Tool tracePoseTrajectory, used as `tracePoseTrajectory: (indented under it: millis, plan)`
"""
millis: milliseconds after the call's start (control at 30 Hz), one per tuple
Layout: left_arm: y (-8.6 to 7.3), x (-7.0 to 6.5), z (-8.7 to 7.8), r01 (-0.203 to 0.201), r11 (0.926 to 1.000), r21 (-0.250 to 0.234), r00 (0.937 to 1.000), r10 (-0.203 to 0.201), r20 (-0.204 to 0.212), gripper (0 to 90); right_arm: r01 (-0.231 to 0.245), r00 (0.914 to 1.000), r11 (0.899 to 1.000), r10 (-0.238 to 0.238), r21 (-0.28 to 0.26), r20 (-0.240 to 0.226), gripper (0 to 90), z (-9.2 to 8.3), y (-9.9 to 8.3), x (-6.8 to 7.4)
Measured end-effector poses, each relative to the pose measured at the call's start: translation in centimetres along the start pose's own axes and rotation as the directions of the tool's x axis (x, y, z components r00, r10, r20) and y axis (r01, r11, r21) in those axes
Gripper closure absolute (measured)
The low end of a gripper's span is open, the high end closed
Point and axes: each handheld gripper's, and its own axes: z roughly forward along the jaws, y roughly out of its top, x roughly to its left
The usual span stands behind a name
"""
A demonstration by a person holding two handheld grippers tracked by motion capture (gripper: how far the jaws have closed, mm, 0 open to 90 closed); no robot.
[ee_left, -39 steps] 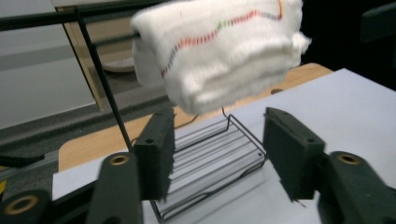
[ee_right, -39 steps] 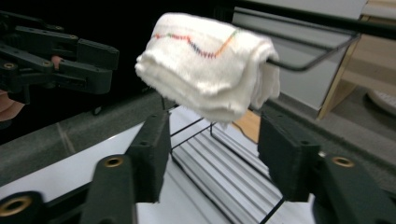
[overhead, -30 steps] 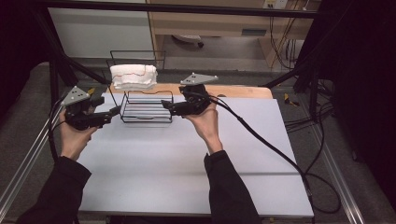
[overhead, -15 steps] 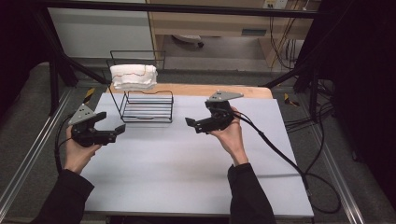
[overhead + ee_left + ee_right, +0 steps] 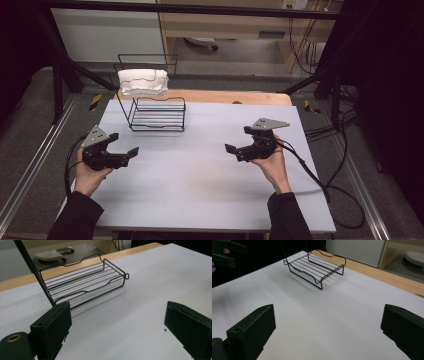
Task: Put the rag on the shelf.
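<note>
Compared with the earlier pictures, both grippers have been drawn back from the wire rack (image 5: 156,114) towards the near side of the table (image 5: 200,195). A second ago they were held at the two ends of the rack's lower shelf; now the left gripper (image 5: 126,145) is seen low over the left part of the white tabletop, and the right gripper (image 5: 239,140) over the right part, well apart from the rack and from each other. The jaws of both have just been opening, and nothing is held between them: in the left gripper view and the right gripper view the two black jaws are spread wide over bare tabletop. The rack itself has been left where it stood, at the far left of the table, just in front of the wooden strip (image 5: 225,96) along the far edge. It is a black two-tier wire frame. On its upper tier a folded white towel (image 5: 143,82) is laid, with a thin red line across it. The lower shelf (image 5: 85,282) is seen empty in both gripper views, its parallel wires lying just above the tabletop. Each gripper is held in one hand, and dark sleeves (image 5: 75,220) are seen at the near edge.
</note>
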Motion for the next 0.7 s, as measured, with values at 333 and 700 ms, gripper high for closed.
tracePoseTrajectory:
  millis: [333, 700]
  plan:
    - [-2.3, -1.1, 0.7, -0.017, 0.9991, 0.039, 0.9995, 0.016, 0.028, 7.6, -0.034, 0.9993, 0.999, 0.033, 0.022, 0.017, 0.2, -2.2, -3.9, -1.3]
    - [-4.0, -1.3, 0.6, -0.029, 0.9967, 0.075, 0.9986, 0.025, 0.047, 7.7, -0.033, 0.9994, 0.998, 0.033, 0.060, 0.012, 0.2, -4.0, -7.1, -1.8]
